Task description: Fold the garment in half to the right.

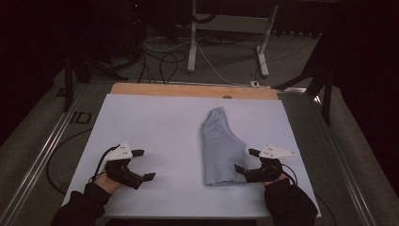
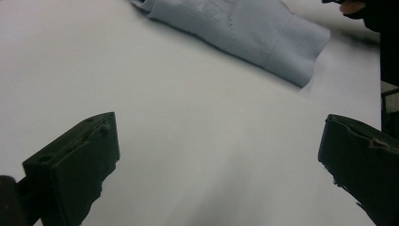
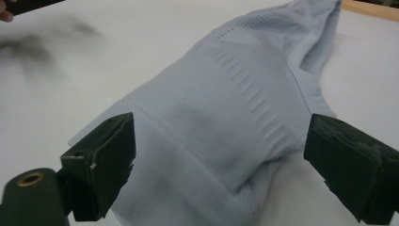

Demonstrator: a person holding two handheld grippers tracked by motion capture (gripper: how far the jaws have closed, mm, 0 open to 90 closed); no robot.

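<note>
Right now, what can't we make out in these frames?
- Garment type: folded, its underside hidden against the table in the high view.
- Its far end: cut off by the top edge in the left gripper view.
- Right gripper: its camera view crops the jaw bases; the garment's near edge lies behind them.

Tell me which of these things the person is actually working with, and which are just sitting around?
In use:
folded pale blue knitted garment
left gripper, open
right gripper, open
white table sheet

Just around:
white metal desk frame
black floor cables
</note>
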